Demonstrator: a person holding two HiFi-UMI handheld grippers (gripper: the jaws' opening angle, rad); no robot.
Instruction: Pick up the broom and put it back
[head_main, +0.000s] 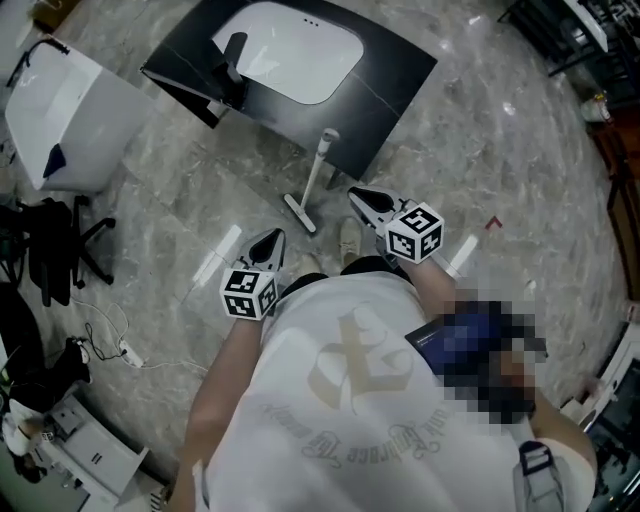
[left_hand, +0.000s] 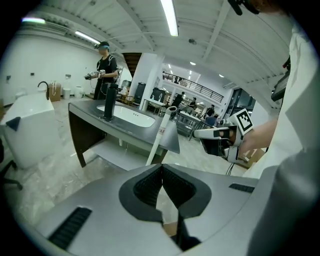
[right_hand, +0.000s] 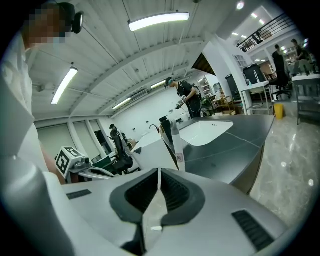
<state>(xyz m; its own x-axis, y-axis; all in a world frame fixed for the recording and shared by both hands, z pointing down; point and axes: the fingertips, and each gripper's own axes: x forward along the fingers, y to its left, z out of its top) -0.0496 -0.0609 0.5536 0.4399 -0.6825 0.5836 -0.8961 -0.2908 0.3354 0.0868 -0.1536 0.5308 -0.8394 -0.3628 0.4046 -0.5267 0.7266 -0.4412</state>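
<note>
The broom (head_main: 314, 182) has a white handle and leans against the front edge of the dark sink counter (head_main: 392, 92), with its head on the marble floor. My left gripper (head_main: 271, 239) is shut with nothing in it, and sits below and left of the broom head. My right gripper (head_main: 357, 196) is also shut and holds nothing; it is just right of the broom's lower end, apart from it. In the left gripper view the handle (left_hand: 160, 136) rises beyond the closed jaws. The right gripper view shows the handle (right_hand: 176, 141) straight ahead, above its closed jaws.
The counter holds a white basin (head_main: 290, 50) and a black faucet (head_main: 232, 62). A white box (head_main: 62, 118) and a black office chair (head_main: 52, 250) stand at the left. Cables and a power strip (head_main: 126, 351) lie on the floor. Another person (left_hand: 105, 70) stands behind the counter.
</note>
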